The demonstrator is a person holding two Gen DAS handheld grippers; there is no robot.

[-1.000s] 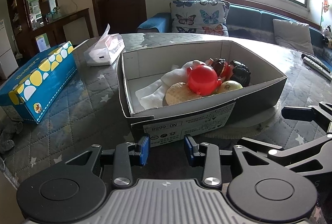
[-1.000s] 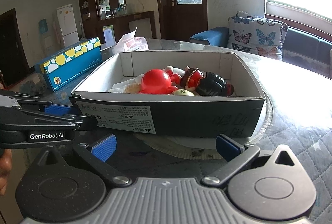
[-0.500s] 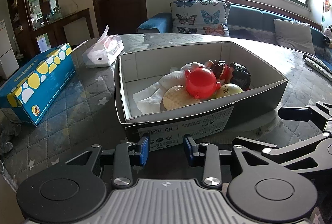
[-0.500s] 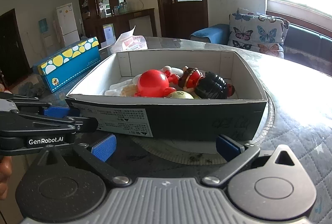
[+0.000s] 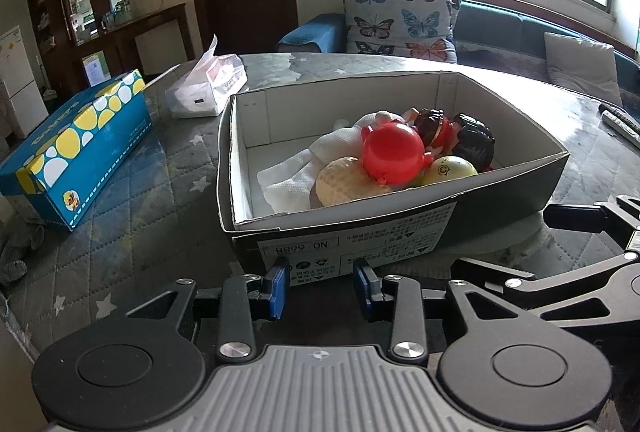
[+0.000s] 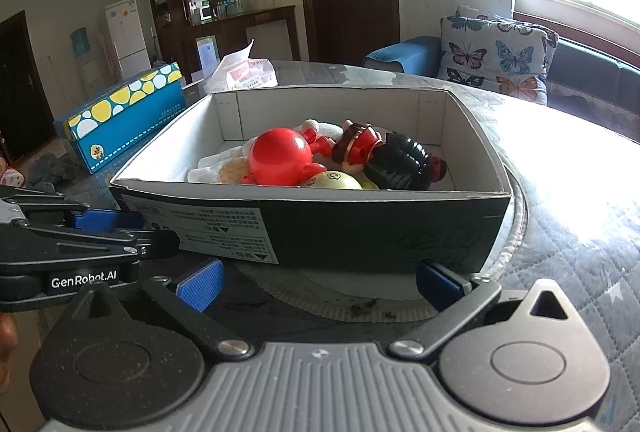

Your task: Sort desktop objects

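A black shoebox (image 5: pixel 508 203) with a white inside stands on the quilted table. It holds a red round toy (image 5: pixel 392 153), a beige ball (image 5: pixel 344 181), a yellow ball (image 5: pixel 450 169), a black toy (image 5: pixel 474 141), a red-and-brown figure (image 5: pixel 434 125) and a white cloth (image 5: pixel 296 171). My left gripper (image 5: pixel 320 288) is open just before the box's near labelled wall, with nothing between its blue pads. My right gripper (image 6: pixel 320 282) is wide open in front of the box (image 6: pixel 360 228), to the right of the left one, and is also empty.
A blue tissue box with yellow dots (image 5: pixel 76 147) lies to the left, and a white tissue pack (image 5: pixel 208 87) lies behind it. A round mat (image 6: pixel 516 228) sits under the shoebox. Remote controls (image 5: pixel 620 121) lie at the far right. A sofa with butterfly cushions (image 5: pixel 400 19) stands beyond the table.
The left jaws have narrowed a little. Both grippers and the box have stayed almost in place.
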